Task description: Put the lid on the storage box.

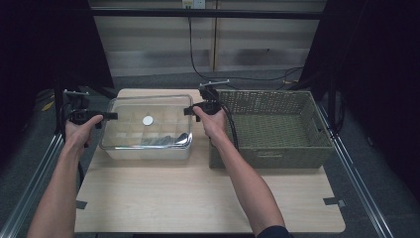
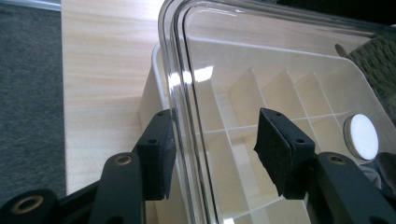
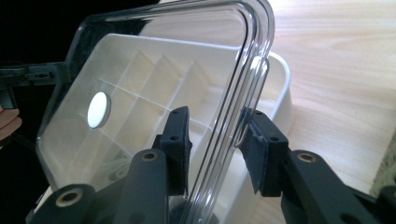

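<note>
Two tongs on one clear lid (image 1: pixel 147 120), one at each short end. We hold the left tongs (image 1: pixel 111 116) at the lid's left edge and the right tongs (image 1: pixel 189 111) at its right edge, centre-left of the high view.

Lid sits over the white divided box (image 1: pixel 148 148), long axis running left-right between the two hands. In the right gripper view it rides tilted, its rim clear of the box (image 3: pixel 280 93) wall.

Left tongs (image 2: pixel 215 154): spread, rim of the lid (image 2: pixel 196 116) between the jaws; the near pad (image 2: pixel 159 158) sits against the rim, the other stands off, so no pinch. Right tongs (image 3: pixel 215 149): straddling the rim; whether the pads really press we cannot tell, it looks like light contact at best.

White round disc (image 1: pixel 148 120) shows mid-lid. Some dark items lie in the box's lower compartments, too blurred to name.

Surroundings: woven basket (image 1: pixel 317 144) just right of the box, close behind the right hand (image 1: pixel 210 124). That's the obstacle if the lid swings right. Bench (image 1: pixel 198 203) bare toward the bottom of frame.

Our read: with the left side loose, the lid hangs on the right hold and the box rim, so it could slip.
</note>
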Available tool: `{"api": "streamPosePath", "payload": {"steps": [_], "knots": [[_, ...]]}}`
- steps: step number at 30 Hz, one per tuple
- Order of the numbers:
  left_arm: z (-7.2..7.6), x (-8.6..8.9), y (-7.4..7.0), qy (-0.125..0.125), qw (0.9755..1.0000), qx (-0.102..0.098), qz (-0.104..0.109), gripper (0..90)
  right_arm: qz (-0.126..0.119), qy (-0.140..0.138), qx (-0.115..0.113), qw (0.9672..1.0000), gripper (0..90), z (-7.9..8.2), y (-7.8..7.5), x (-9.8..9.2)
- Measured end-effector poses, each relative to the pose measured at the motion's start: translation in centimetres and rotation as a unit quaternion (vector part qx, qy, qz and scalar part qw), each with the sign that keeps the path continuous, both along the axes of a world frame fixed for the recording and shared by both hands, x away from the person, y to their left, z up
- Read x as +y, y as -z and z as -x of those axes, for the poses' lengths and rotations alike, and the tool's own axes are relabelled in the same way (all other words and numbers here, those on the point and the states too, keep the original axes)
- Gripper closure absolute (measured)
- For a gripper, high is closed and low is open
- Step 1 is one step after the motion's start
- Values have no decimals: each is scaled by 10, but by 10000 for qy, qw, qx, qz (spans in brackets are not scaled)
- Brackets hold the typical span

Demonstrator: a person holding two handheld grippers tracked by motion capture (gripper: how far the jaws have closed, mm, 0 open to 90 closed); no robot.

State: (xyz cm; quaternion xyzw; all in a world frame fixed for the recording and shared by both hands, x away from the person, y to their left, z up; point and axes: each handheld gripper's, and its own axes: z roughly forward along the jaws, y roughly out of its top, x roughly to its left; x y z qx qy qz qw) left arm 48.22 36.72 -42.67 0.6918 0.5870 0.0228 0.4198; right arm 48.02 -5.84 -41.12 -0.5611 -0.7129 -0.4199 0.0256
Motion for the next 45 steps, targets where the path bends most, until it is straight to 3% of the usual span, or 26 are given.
{"api": "streamPosePath", "payload": {"steps": [8,9,10,16,19,21,25,29,33,45], "knots": [[3,1,0,98,9998,52,-178,522,244,29,121,9996,648,-3,1,1],[3,1,0,98,9998,52,-178,524,244,29,121,9996,648,-3,1,1],[3,1,1,92,9997,97,-194,527,373,55,273,9989,649,-4,1,2],[5,5,3,91,9998,102,-110,560,585,93,360,9976,651,-6,1,6],[6,6,3,96,9996,127,-242,580,659,121,408,9969,641,-7,1,6],[8,9,4,130,9997,101,-175,598,740,102,410,9964,638,-7,1,6],[11,11,3,38,9999,75,-93,608,773,112,433,9960,640,-7,1,6],[12,12,2,140,9998,71,-136,608,786,12,391,9961,695,-5,-2,8],[13,11,2,179,9997,80,-174,608,836,67,385,9957,695,-5,-3,8],[16,11,5,222,9995,168,-143,584,1040,-22,625,9926,702,-5,1,11]]}}
